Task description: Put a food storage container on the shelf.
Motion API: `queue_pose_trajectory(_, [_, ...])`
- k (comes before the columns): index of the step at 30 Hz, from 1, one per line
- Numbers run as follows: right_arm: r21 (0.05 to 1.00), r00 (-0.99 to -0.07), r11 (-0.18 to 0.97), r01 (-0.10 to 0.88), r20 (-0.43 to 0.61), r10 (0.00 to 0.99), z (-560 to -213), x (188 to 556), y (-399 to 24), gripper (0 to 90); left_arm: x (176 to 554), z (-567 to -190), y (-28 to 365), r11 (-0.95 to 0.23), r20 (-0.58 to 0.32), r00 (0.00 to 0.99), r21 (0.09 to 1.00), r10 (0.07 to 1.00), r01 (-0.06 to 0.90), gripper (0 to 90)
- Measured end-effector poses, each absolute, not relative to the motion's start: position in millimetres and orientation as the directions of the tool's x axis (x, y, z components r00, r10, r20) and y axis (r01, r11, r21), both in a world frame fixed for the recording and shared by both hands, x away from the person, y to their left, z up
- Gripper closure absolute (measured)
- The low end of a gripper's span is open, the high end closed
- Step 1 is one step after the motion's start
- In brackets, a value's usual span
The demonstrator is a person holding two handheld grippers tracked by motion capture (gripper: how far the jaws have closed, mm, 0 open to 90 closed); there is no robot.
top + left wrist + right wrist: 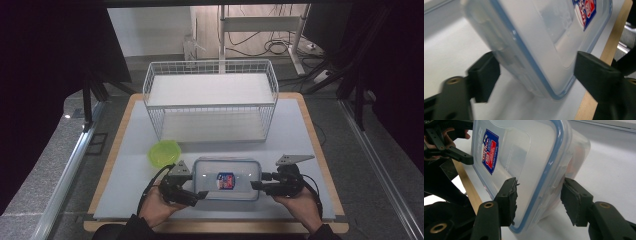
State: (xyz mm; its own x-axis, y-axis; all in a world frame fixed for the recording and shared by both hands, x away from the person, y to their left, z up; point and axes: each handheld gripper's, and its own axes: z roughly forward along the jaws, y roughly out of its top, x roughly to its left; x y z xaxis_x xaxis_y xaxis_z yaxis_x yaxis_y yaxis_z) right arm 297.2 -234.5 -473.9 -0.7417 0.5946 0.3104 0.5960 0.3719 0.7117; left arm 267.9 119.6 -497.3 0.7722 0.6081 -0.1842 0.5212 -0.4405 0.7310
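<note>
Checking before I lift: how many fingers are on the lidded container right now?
4. The left gripper has two fingers at the lidded container's near-left corner; the right gripper has two fingers straddling its right end. Firm contact on the outer right finger is unclear.

Unreadable red-blue sticker on lid

Place: you are at a lab-style recording station, not a home.
Desk: a wood-edged board under a plain pale mat, set out for you like a test bench.
Far side: loose cables trail over the floor round a white metal stand.
Sides: dark screens close you in left and right.
</note>
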Motion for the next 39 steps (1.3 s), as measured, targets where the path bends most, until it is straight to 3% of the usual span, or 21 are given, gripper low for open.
queue_pose_trajectory(5, [0.712, -0.747, 0.381, 0.59, 0.301, 0.593, -473.3, 296.7, -234.6, 48.3, 280.2, -499.1, 139.7, -0.303, -0.385, 0.727, 0.723, 0.569, 0.62, 41.7])
queue_pose_trajectory(13, [0.712, -0.737, 0.364, 0.601, 0.317, 0.597, -474.5, 297.4, -235.7, 47.7, 285.2, -499.7, 146.9, -0.249, -0.466, 0.703, 0.708, 0.537, 0.66, 48.7])
queue_pose_trajectory(23, [0.704, -0.7, 0.306, 0.641, 0.373, 0.609, -475.5, 297.3, -237.2, 51.4, 286.1, -500.1, 146.3, -0.216, -0.495, 0.666, 0.688, 0.558, 0.693, 49.9])
queue_pose_trajectory(39, [0.759, -0.703, 0.218, 0.614, 0.4, 0.588, -459.7, 300.6, -234.6, 53.8, 283.9, -476.7, 155.4, -0.162, -0.46, 0.682, 0.75, 0.569, 0.641, 50.4])
